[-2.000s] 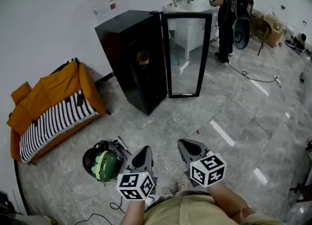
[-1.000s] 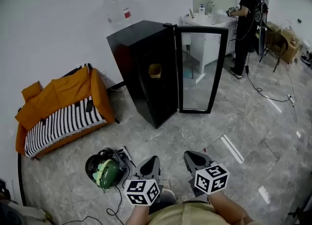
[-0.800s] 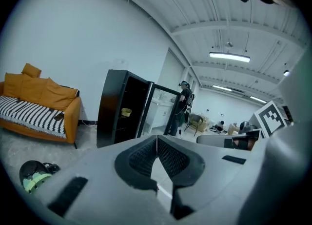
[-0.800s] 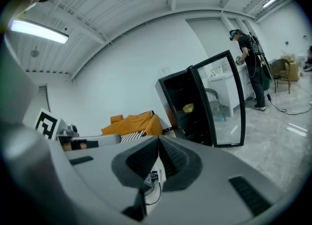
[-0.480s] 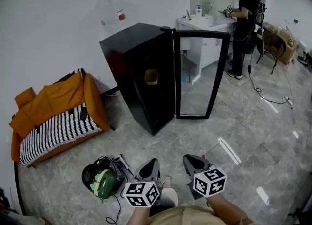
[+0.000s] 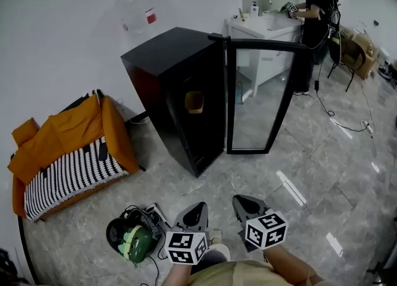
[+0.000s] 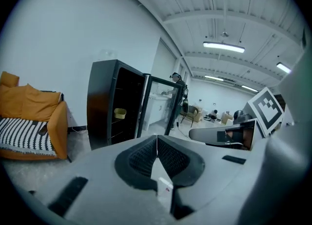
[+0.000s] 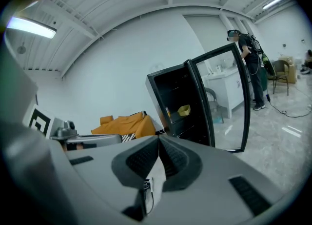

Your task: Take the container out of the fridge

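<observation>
Left of the open fridge (image 6: 177,92) stands an orange sofa (image 6: 62,145).

The fridge (image 6: 180,92) stands against the far wall with its door (image 6: 257,102) swung open to the right, and the container (image 6: 194,101) sits on a shelf inside. Left of it a couch (image 6: 62,148) lies along the wall. A helmet (image 6: 131,236) rests on the floor in front of the couch, just left of the left gripper (image 6: 200,208). Behind the door stands a sink counter (image 6: 263,27) — a person (image 6: 316,12) is at its right end.
</observation>
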